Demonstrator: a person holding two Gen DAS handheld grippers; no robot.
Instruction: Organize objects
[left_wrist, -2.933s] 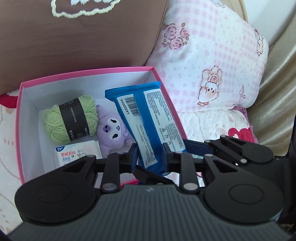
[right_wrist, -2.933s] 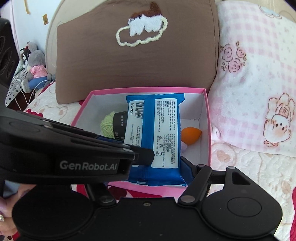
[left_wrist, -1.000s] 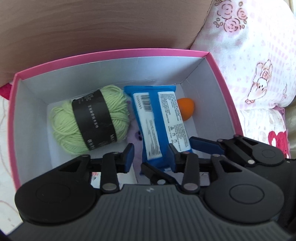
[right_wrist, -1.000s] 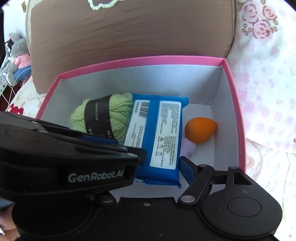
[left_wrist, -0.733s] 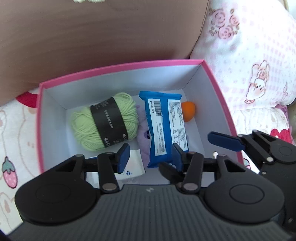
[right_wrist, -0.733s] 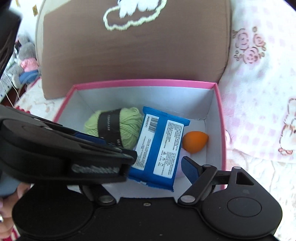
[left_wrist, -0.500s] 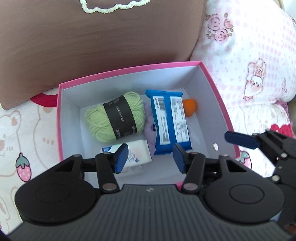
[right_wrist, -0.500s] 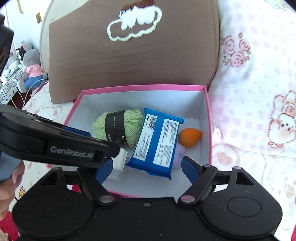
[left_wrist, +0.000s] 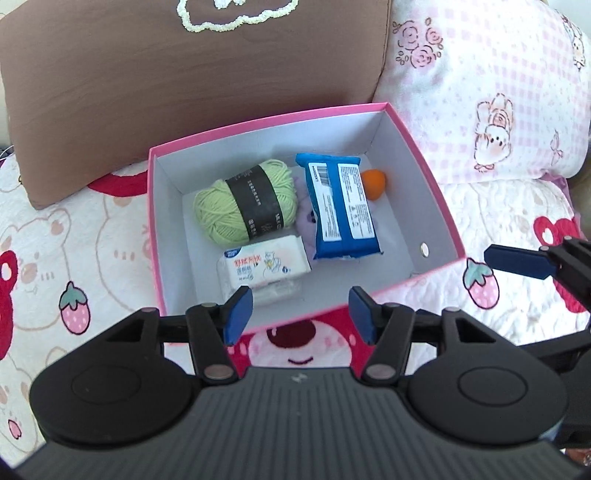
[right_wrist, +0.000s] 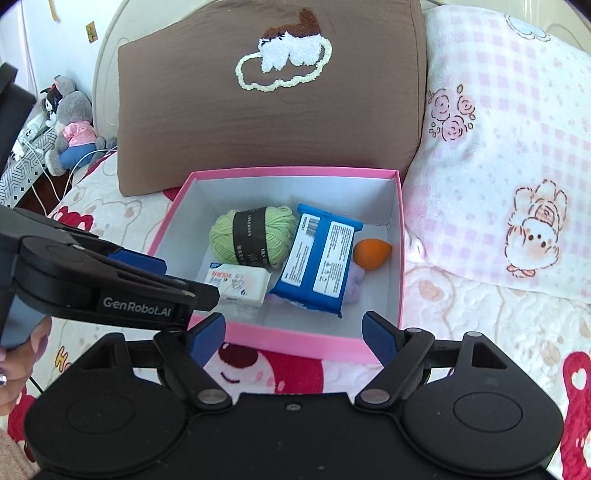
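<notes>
A pink box (left_wrist: 439, 206) (right_wrist: 295, 338) sits on the bed. Inside lie a green yarn ball (left_wrist: 243, 203) (right_wrist: 251, 236), a blue wipes pack (left_wrist: 341, 206) (right_wrist: 317, 258) resting on a purple plush (left_wrist: 304, 218) (right_wrist: 354, 284), an orange sponge (left_wrist: 373, 182) (right_wrist: 371, 253) and a white tissue pack (left_wrist: 264, 264) (right_wrist: 236, 282). My left gripper (left_wrist: 301, 317) is open and empty, just before the box's near wall. My right gripper (right_wrist: 293, 338) is open and empty, at the near wall too. The left gripper's body shows in the right wrist view (right_wrist: 110, 284).
A brown pillow (left_wrist: 184, 70) (right_wrist: 269, 103) leans behind the box. A pink patterned pillow (left_wrist: 491, 92) (right_wrist: 506, 166) lies to its right. The bedspread (left_wrist: 74, 258) has bear and strawberry prints. Plush toys (right_wrist: 70, 129) and cables sit at far left.
The left gripper let go of the blue wipes pack, which now lies in the box. Both grippers have pulled back out of the box and opened wider.
</notes>
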